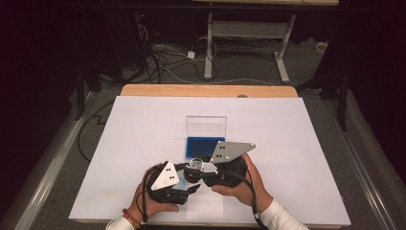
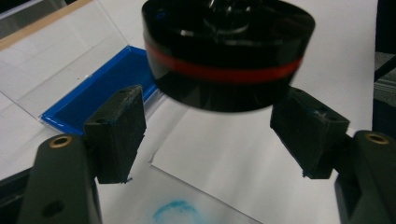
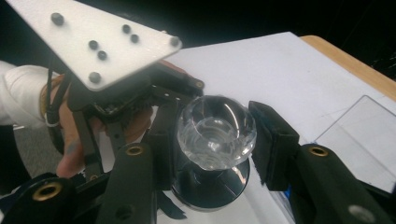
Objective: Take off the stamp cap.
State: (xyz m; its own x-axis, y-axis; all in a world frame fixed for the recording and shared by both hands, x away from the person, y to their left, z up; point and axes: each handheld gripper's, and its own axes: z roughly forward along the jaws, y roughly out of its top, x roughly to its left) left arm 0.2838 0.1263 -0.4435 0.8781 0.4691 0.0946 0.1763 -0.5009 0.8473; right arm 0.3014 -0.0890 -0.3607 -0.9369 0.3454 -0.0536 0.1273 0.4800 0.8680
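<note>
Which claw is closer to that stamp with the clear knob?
The right. The right claw has its jaws on either side of the stamp's clear knob, holding it up. The left claw sits just below the stamp's black base, jaws open and apart from it.

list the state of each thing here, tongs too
stamp: off the paper, clear knob between the right tongs
ink pad case: open, clear lid upright
left tongs: open, under the stamp's base
right tongs: shut on the stamp
paper: flat, blue smudge on it
</note>
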